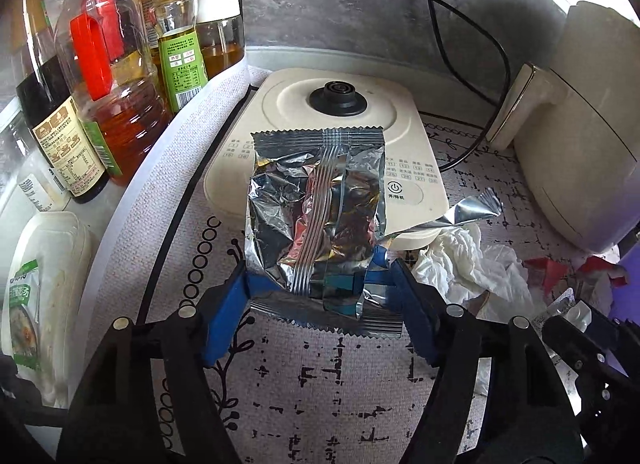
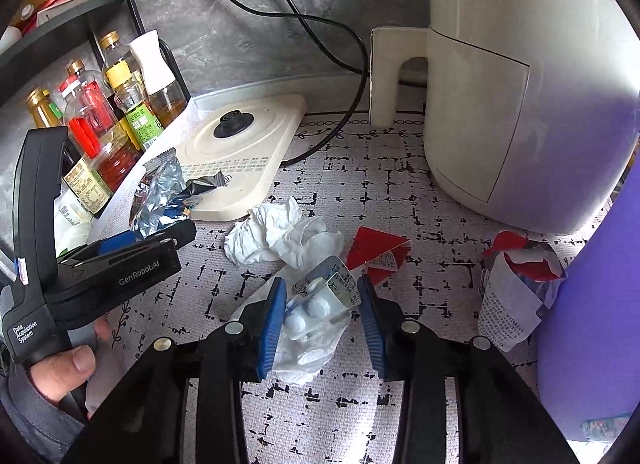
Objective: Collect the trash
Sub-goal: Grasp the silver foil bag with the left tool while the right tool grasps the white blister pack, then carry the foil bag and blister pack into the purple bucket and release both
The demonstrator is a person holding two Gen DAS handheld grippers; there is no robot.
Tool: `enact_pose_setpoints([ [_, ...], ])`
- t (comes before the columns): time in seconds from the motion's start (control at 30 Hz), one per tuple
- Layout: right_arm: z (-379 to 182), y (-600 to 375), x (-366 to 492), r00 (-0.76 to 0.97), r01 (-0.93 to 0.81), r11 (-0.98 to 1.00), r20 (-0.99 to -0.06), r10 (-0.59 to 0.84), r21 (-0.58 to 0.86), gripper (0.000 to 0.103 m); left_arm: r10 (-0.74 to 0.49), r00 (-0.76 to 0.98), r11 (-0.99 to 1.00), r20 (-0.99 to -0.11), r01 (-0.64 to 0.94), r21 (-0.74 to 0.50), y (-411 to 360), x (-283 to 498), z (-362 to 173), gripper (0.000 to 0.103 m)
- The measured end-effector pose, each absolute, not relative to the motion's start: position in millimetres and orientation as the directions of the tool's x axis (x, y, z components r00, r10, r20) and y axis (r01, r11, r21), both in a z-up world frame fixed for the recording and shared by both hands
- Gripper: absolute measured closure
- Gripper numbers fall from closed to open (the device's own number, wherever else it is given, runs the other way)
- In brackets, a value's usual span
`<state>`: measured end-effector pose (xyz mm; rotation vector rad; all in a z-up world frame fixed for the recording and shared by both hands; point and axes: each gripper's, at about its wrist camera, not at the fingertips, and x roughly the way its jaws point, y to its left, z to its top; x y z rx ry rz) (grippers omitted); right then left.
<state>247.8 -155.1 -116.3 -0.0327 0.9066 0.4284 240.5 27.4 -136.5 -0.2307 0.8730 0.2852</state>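
Grey patterned matting covered the desk (image 2: 400, 192), with a grey wall behind and a rack of oil bottles (image 1: 116, 104) in the upper left of both frames.

In the left wrist view the left claw (image 1: 320, 280) was clenched on the lower part of a silver foil wrapper (image 1: 316, 204), whose long axis ran straight up the frame, away from the claw, over a cream kettle base (image 1: 336, 104). The right wrist view showed that wrapper lifted at the left of the frame, clear of the mat.

The right claw (image 2: 322, 318) stood spread, its blue pads (image 2: 274, 320) on either side of a blister pack (image 2: 320, 304) lying on a crumpled white plastic scrap (image 2: 304, 356). The pack sat between the pads, touching or nearly touching the left one and clearly apart from the right, its long axis slanting up toward the right of the frame. The right hand was by far the nearer to it.

Other trash lay beyond: a crumpled tissue (image 2: 280, 236) just above the pack, a red torn wrapper (image 2: 378, 248) to the upper right, and a paper cup (image 2: 516, 292) at the right, near a purple object (image 2: 592, 324). A white air fryer (image 2: 520, 84) walled off the upper right. Room seemed open for closing on the pack; the plastic beneath might have come up with it.
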Motion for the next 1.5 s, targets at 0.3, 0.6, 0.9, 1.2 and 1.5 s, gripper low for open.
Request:
enact_pose_setpoints([
  [0.3, -91, -158, 226, 0.583, -0.375, 0.915, -0.730, 0.357, 0.147, 0.067, 0.150, 0.650, 0.937, -0.745, -0.333, -0.102, 17, 213, -107, 0.033],
  [0.6, -51, -173, 198, 0.654, -0.358, 0.924, -0.670, 0.351, 0.136, 0.066, 0.134, 0.706, 0.952, -0.696, -0.286, -0.107, -3, 190, -66, 0.033],
  [0.9, -4, -203, 178, 0.745, -0.307, 0.945, -0.588, 0.313, 0.114, 0.066, 0.090, 0.769, 0.975, -0.633, -0.199, -0.103, -35, 186, -21, 0.033],
  [1.2, 27, -241, 169, 0.815, -0.225, 0.968, -0.523, 0.249, 0.110, 0.066, 0.023, 0.810, 0.991, -0.586, -0.094, -0.091, -73, 193, 12, 0.033],
  [1.5, 36, -289, 167, 0.850, -0.123, 0.986, -0.501, 0.165, 0.117, 0.066, -0.064, 0.820, 0.997, -0.569, 0.024, -0.077, -126, 208, 27, 0.033],
])
